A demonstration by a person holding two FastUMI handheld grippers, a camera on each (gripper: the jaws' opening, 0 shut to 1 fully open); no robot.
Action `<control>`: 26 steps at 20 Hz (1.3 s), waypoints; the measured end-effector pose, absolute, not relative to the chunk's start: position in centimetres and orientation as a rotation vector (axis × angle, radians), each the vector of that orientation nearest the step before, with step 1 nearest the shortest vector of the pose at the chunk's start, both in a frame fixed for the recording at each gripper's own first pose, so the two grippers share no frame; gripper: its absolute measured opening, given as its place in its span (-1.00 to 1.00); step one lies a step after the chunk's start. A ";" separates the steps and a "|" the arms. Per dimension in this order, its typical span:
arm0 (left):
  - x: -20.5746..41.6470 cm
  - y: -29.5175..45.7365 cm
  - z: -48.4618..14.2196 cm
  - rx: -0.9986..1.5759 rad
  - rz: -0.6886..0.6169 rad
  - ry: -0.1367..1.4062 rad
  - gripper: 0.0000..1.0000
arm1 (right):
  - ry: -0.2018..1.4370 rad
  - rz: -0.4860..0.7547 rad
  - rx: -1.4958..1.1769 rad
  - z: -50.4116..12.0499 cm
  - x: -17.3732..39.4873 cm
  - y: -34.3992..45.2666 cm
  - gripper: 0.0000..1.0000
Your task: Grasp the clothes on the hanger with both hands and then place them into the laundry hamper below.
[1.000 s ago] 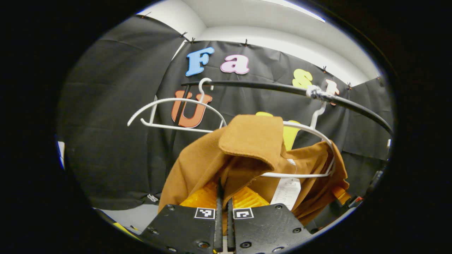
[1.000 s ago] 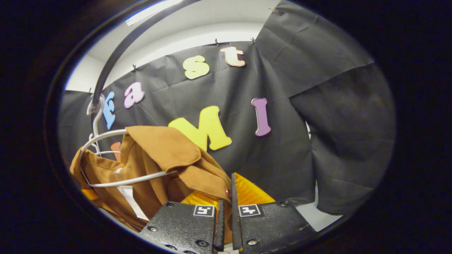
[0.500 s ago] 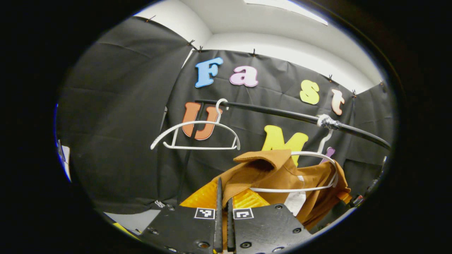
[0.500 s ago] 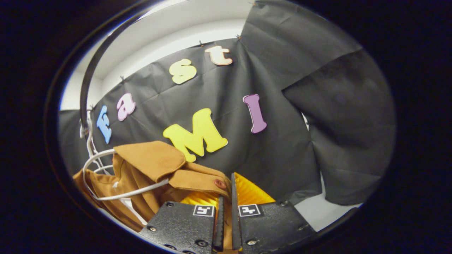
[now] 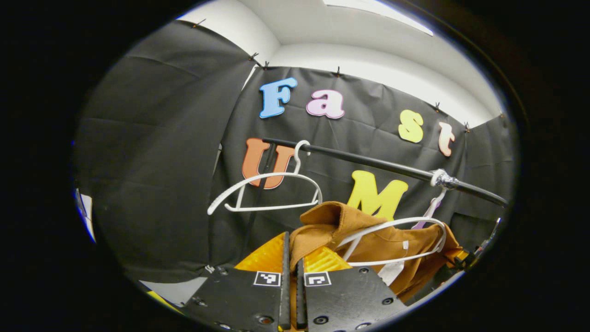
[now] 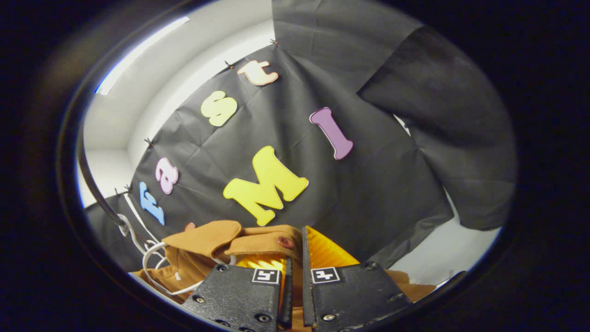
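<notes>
Both tongs, the left tongs and the right tongs, have black speckled plates with screws, square black-and-white markers and ribbed orange fingers.

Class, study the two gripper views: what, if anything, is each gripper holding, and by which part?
Both hold the brown cloth garment: the left gripper pinches its edge beside the collar, the right gripper its buttoned front edge.

Rumpled brown shirt, collar bunched, partly draped over white hanger.
</notes>
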State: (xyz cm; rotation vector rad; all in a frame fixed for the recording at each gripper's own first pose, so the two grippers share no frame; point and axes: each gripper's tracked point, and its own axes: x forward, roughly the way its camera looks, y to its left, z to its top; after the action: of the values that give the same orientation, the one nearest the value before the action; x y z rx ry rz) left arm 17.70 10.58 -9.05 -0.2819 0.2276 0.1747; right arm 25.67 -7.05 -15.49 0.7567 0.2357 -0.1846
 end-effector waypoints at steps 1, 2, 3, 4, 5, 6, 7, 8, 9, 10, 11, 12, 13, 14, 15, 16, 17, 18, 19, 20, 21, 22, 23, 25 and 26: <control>17.8 10.9 -8.6 -0.274 0.173 0.219 -0.90 | 0.242 -0.176 0.755 -15.5 26.0 -7.1 -0.79; 17.9 11.5 -8.5 -0.265 0.175 0.215 -0.81 | 0.246 -0.171 0.759 -15.5 26.2 -7.4 -0.82; 18.0 11.9 -8.5 -0.266 0.175 0.216 -0.81 | 0.250 -0.166 0.770 -15.4 26.6 -7.4 -0.84; 18.1 12.1 -8.8 -0.273 0.170 0.222 -0.82 | 0.249 -0.159 0.791 -15.1 26.8 -7.4 -0.84; 18.3 12.4 -8.9 -0.279 0.167 0.231 -0.82 | 0.260 -0.151 0.808 -15.1 27.2 -7.3 -0.85; 18.5 12.4 -9.2 -0.285 0.159 0.240 -0.82 | 0.271 -0.146 0.817 -15.5 27.6 -7.2 -0.86; 18.6 12.5 -9.6 -0.286 0.151 0.247 -0.82 | 0.280 -0.143 0.818 -15.7 28.0 -7.1 -0.86; 18.6 12.7 -9.9 -0.286 0.141 0.255 -0.90 | 0.292 -0.138 0.819 -16.0 28.3 -6.9 -0.84; 18.5 12.9 -10.1 -0.293 0.132 0.260 -0.81 | 0.306 -0.133 0.823 -16.5 28.5 -6.9 -0.84; 18.5 13.0 -10.3 -0.313 0.124 0.266 -0.90 | 0.320 -0.125 0.823 -16.8 28.6 -6.8 -0.84; 18.6 13.1 -10.6 -0.333 0.116 0.274 -0.90 | 0.324 -0.120 0.821 -16.8 28.8 -6.7 -0.84; 18.7 13.3 -10.8 -0.349 0.110 0.279 -0.90 | 0.332 -0.114 0.816 -16.8 28.8 -6.6 -0.84; 18.8 13.4 -11.0 -0.361 0.103 0.287 -0.90 | 0.336 -0.110 0.814 -16.9 29.0 -6.6 -0.85; 18.9 13.4 -11.3 -0.370 0.098 0.293 -0.90 | 0.343 -0.105 0.806 -17.0 29.4 -6.4 -0.84; 18.9 13.5 -11.6 -0.383 0.093 0.298 -0.90 | 0.347 -0.101 0.798 -17.1 29.6 -6.4 -0.85; 18.9 13.6 -11.9 -0.393 0.088 0.303 -0.90 | 0.352 -0.097 0.792 -17.1 29.7 -6.3 -0.84; 18.8 13.7 -12.1 -0.401 0.089 0.305 -0.90 | 0.354 -0.095 0.785 -17.0 29.9 -6.4 -0.84; 19.0 14.1 -12.5 -0.402 0.101 0.304 -0.91 | 0.358 -0.117 0.767 -17.4 29.8 -7.1 -0.85; 19.3 14.0 -13.2 -0.429 0.087 0.317 -0.81 | 0.372 -0.129 0.770 -18.0 30.1 -7.6 -0.85; 19.5 13.4 -14.0 -0.460 0.080 0.345 -0.90 | 0.394 -0.131 0.792 -18.6 29.8 -7.5 -0.85; 19.5 13.2 -14.7 -0.463 0.075 0.358 -0.82 | 0.407 -0.140 0.801 -19.3 29.4 -7.7 -0.84; 19.1 13.3 -15.3 -0.445 0.077 0.369 -0.90 | 0.416 -0.152 0.782 -19.9 29.2 -7.8 -0.84; 18.7 13.2 -15.8 -0.427 0.078 0.376 -0.81 | 0.422 -0.162 0.752 -20.7 28.8 -8.0 -0.85; 18.4 12.9 -16.4 -0.414 0.076 0.390 -0.81 | 0.433 -0.170 0.719 -21.0 28.4 -8.1 -0.85; 18.3 12.8 -16.6 -0.415 0.075 0.392 -0.81 | 0.435 -0.168 0.714 -21.1 28.4 -8.0 -0.85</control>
State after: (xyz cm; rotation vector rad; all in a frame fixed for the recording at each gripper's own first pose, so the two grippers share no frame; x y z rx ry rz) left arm 18.26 12.83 -16.63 -0.4154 0.3918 0.0750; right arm 28.38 -7.99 -21.07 0.7139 0.4352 -0.1678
